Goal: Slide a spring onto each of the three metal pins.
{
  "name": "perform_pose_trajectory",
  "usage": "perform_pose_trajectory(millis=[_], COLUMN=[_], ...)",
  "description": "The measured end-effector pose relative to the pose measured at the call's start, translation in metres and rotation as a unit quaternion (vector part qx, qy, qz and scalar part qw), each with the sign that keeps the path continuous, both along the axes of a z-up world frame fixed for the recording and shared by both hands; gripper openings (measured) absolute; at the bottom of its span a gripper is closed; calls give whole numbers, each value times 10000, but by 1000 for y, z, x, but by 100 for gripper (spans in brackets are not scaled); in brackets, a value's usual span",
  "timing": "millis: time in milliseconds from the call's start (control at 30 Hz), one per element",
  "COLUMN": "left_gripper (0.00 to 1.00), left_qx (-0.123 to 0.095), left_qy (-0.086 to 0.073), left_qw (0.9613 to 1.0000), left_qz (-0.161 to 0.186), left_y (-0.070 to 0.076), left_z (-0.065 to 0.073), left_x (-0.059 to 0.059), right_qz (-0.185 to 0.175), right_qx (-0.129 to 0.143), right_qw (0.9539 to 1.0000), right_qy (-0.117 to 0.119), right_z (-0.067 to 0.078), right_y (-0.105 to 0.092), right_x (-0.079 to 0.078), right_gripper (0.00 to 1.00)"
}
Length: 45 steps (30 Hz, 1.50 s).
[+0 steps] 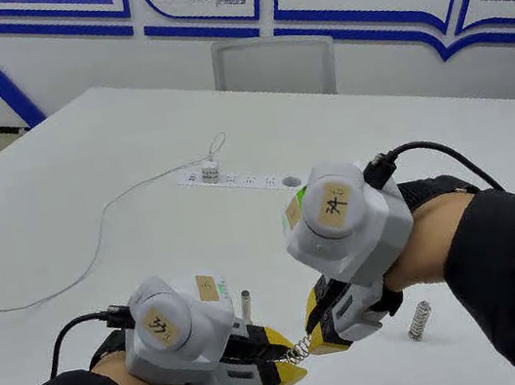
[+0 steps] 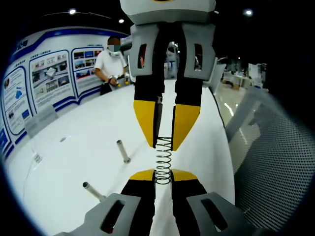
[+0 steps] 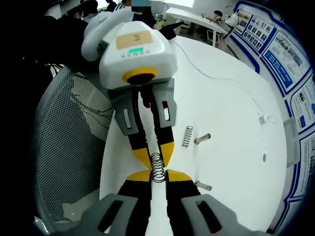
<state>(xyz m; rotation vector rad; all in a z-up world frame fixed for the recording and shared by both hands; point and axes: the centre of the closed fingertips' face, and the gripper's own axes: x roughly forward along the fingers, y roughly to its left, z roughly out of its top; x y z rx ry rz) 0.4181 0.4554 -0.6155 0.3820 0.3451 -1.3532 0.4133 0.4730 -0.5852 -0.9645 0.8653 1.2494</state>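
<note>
A coil spring [image 1: 297,349] spans the short gap between my two grippers, just above the white table. My left gripper [image 2: 163,176] is shut on the spring's [image 2: 163,162] near end. My right gripper [image 2: 164,142] faces it tip to tip and is shut on a thin metal pin [image 2: 158,105], and the spring's far end reaches in between its fingers. In the right gripper view the spring [image 3: 156,167] runs from my right gripper [image 3: 157,176] to my left gripper [image 3: 156,156]. Two more pins [image 2: 123,151] [image 2: 93,191] stand on the table. A second spring [image 1: 418,321] lies loose to the right.
A power strip [image 1: 235,178] with a white plug and cable [image 1: 98,244] sits mid-table. A grey chair [image 1: 274,63] stands at the far edge. A mesh chair back [image 3: 69,142] is close to the near table edge. A person [image 2: 110,64] stands farther off.
</note>
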Motion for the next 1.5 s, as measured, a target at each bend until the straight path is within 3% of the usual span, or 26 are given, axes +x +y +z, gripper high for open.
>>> perform_pose_trajectory(millis=[200, 400, 533, 933, 1200, 1500], left_gripper=[11, 11, 11, 11, 12, 18], left_qx=[-55, -74, -117, -194, -248, -225], left_qy=[11, 9, 1, -71, -105, 60], left_qw=[10000, 10000, 9999, 9998, 9996, 9997], left_qz=[-26, -17, -17, -11, 29, 96], left_y=[-2, -2, -3, -4, -4, 1], left_z=[2, 4, 5, 10, 12, 9], left_x=[-1, -1, -1, 0, 3, 4], right_qz=[75, 148, 95, 33, -15, -101], right_qx=[177, 231, 259, 217, 271, 280], right_qw=[9998, 9996, 9996, 9997, 9996, 9995], right_qy=[-90, -120, -83, 100, 126, 138], right_z=[9, 10, 13, 0, 0, 3], right_y=[14, 15, 10, 9, 10, 5], right_x=[-1, -1, 1, 0, 2, 4], right_gripper=[11, 12, 17, 15, 12, 12])
